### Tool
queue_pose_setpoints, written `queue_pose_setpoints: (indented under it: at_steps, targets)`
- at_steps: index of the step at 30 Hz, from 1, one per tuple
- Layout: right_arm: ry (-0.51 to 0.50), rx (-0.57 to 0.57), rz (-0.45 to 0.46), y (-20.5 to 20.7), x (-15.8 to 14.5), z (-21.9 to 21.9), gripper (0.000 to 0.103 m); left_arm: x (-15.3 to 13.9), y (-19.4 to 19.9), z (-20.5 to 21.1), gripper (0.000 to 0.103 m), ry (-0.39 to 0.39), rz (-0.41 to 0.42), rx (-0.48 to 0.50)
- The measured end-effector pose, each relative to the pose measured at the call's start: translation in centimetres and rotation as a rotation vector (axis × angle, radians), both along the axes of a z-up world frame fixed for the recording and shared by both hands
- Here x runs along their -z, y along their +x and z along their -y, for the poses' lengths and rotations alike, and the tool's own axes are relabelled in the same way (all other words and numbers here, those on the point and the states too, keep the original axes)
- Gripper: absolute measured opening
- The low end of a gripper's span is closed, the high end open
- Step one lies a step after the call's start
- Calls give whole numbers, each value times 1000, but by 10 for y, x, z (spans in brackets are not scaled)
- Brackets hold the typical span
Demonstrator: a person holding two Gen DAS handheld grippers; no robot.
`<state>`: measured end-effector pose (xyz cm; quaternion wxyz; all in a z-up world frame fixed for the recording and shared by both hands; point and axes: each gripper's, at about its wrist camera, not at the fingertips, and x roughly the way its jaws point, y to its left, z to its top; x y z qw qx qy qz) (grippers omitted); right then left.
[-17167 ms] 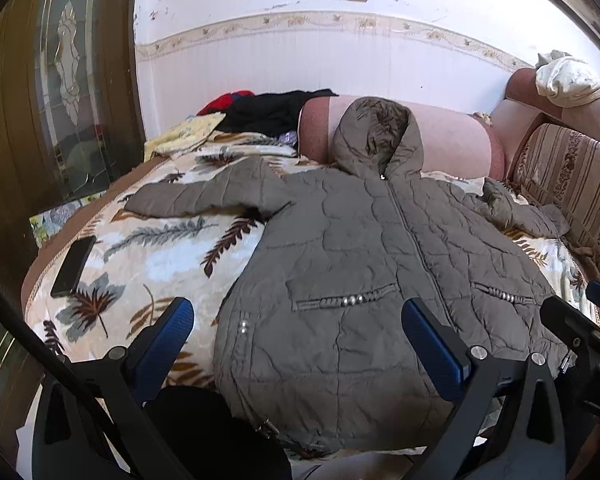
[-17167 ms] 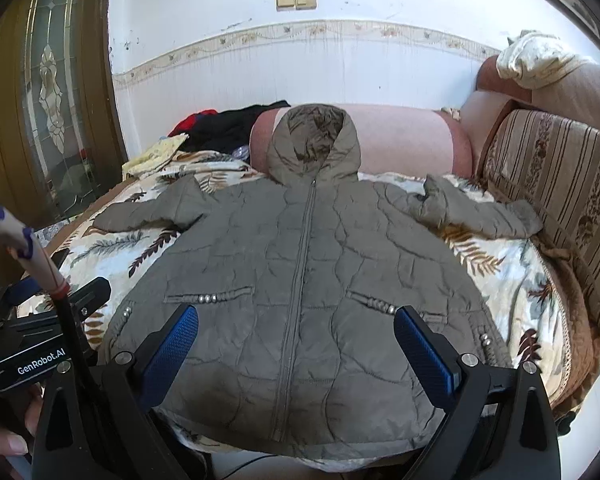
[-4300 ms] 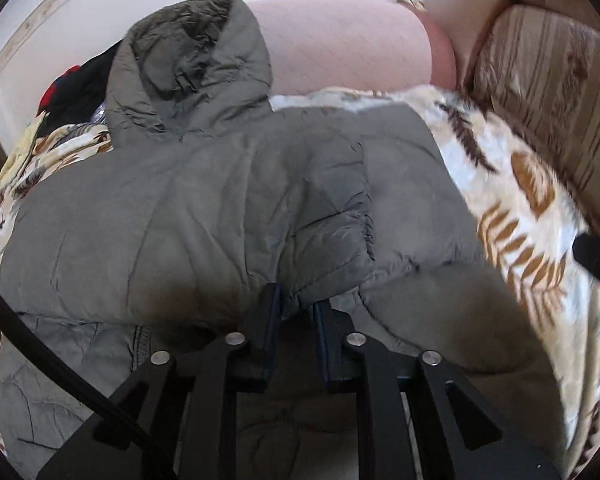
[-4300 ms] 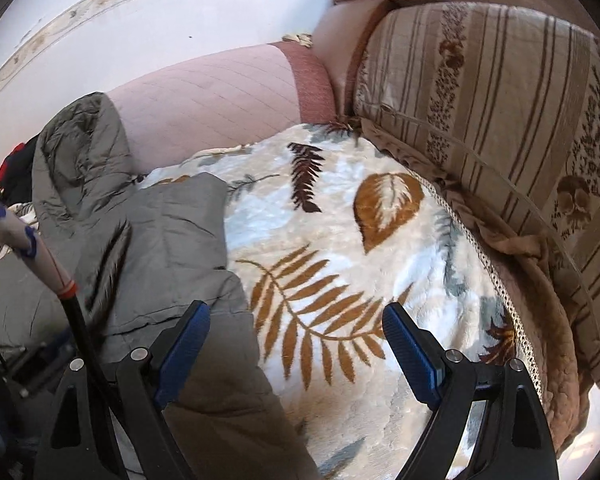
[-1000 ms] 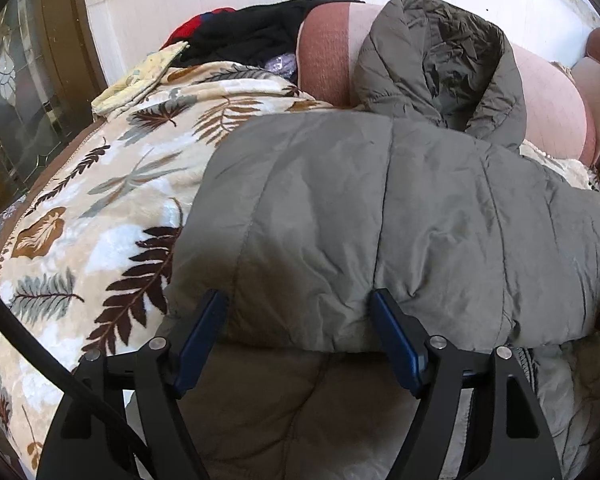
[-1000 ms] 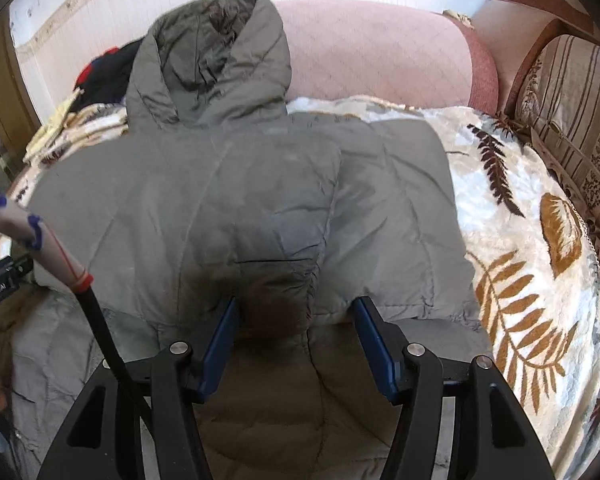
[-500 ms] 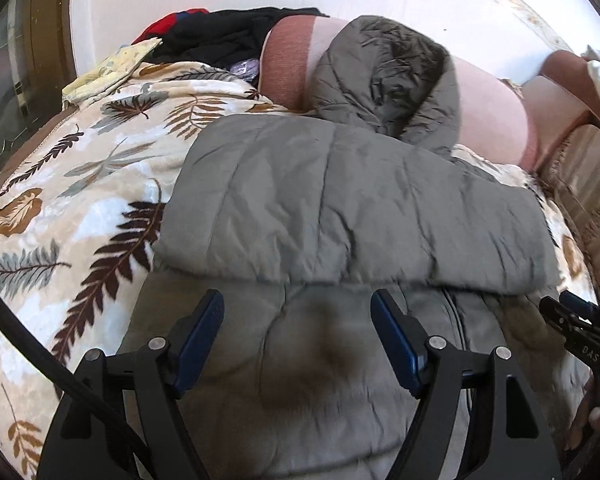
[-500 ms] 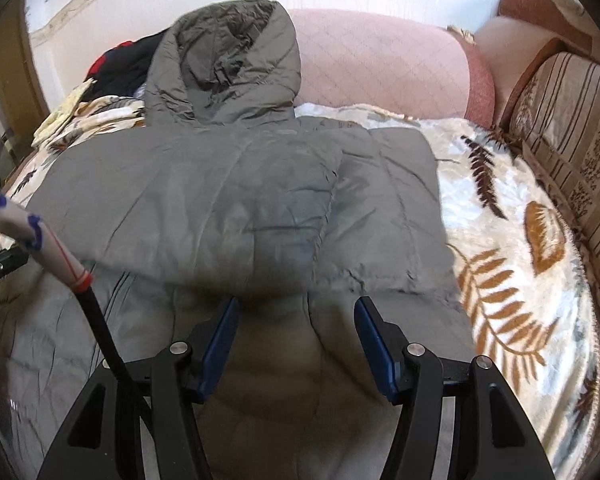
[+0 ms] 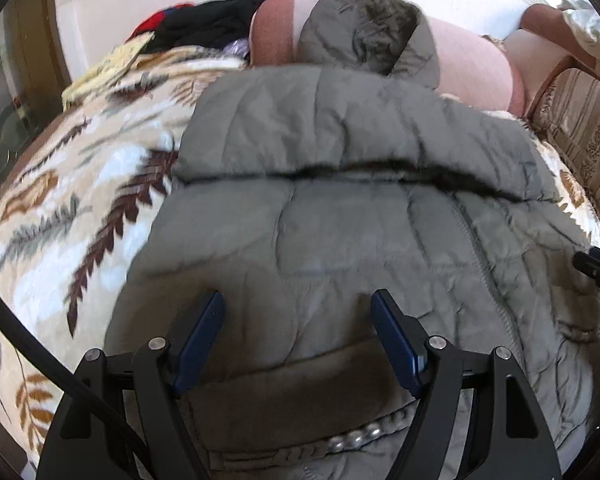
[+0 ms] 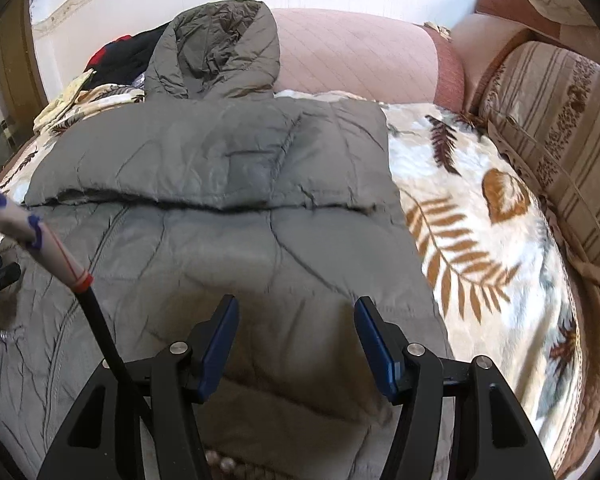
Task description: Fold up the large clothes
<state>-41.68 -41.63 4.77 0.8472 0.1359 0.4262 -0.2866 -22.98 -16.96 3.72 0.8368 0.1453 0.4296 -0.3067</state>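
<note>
Two hand-held grippers hover over a grey quilted jacket [image 9: 340, 240] spread on a bed. At the far left of the left wrist view is a dark door [image 9: 16, 92], then the leaf-print blanket [image 9: 60, 208] covering the bed, with a heap of black and red clothes [image 9: 204, 28] at its far end. The left hand-held gripper [image 9: 296, 304] stands with its blue pads wide apart above the jacket's lower front, nothing between them and no pad pressing the cloth. Both sleeves lie folded across the chest as one band, its lower edge running straight across the jacket. The hood [image 9: 368, 28] rests upright against a pink bolster [image 9: 472, 68]. A row of shiny studs [image 9: 352, 440] shows near the hem, below the left pads.

In the right wrist view the right hand-held gripper [image 10: 294, 306] is likewise wide and empty, above the jacket's lower right part. To its right the blanket lies bare, and beyond it runs a striped sofa back [image 10: 560, 120] along the bed's edge.
</note>
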Motion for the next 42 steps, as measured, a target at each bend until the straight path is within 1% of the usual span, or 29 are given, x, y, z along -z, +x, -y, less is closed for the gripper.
queue_pose_setpoints:
  at_steps: [4, 7, 10, 14, 15, 17, 19, 21, 24, 25, 27, 28, 29, 30, 31, 32, 33, 34, 38, 39, 40, 42]
  targets:
    - [10, -1, -21, -7, 7, -8, 64, 9, -2, -3, 75, 22, 8, -9]
    - [22, -3, -42, -10, 14, -13, 64, 6, -5, -6, 75, 19, 8, -12]
    - [30, 9, -36, -18, 12, -18, 64, -4, -12, -19, 75, -1, 12, -11]
    - [31, 18, 3, -39, -1, -22, 66, -21, -18, -51, 75, -25, 30, -7]
    - [34, 37, 26, -52, -7, -18, 70, -26, -17, -64, 75, -27, 33, -15]
    - [56, 81, 65, -77, -14, -8, 74, -33, -11, -91, 83, -24, 26, -51]
    - [102, 117, 96, -99, -14, 3, 76, -35, -4, -118, 84, -25, 2, -92]
    - [167, 168, 115, -124, -8, 14, 76, -31, 7, -153, 84, -48, -69, -149]
    - [246, 203, 99, -141, 8, 19, 76, -15, 11, -186, 84, -72, -157, -198]
    - [270, 214, 92, -144, 13, 19, 76, -9, 10, -192, 83, -75, -175, -205]
    - [339, 218, 97, -148, 24, 19, 76, -3, 6, -198, 75, -103, -206, -202]
    - [362, 216, 105, -149, 27, 19, 75, -4, 2, -197, 72, -136, -227, -180]
    - [373, 216, 109, -149, 28, 19, 74, -4, -1, -193, 68, -149, -229, -159]
    - [370, 213, 108, -149, 28, 16, 68, -3, -4, -189, 64, -146, -224, -144]
    - [362, 210, 106, -148, 28, 14, 63, -2, -8, -180, 54, -126, -211, -117]
    - [355, 206, 108, -148, 27, 11, 60, 0, -13, -171, 46, -94, -191, -87]
    - [353, 198, 117, -148, 26, 7, 55, 1, -16, -167, 45, -71, -171, -76]
    - [355, 186, 122, -147, 26, 2, 53, 1, -18, -164, 45, -50, -149, -74]
    - [306, 113, 107, -141, 25, -21, 53, -5, -17, -160, 45, -25, -107, -81]
    - [268, 106, 83, -139, 23, -25, 53, -9, -17, -160, 45, -22, -93, -81]
    - [248, 115, 73, -138, 22, -22, 57, -16, -18, -159, 45, -13, -63, -80]
    - [242, 150, 86, -142, 17, -17, 59, -28, -17, -154, 46, -9, -22, -73]
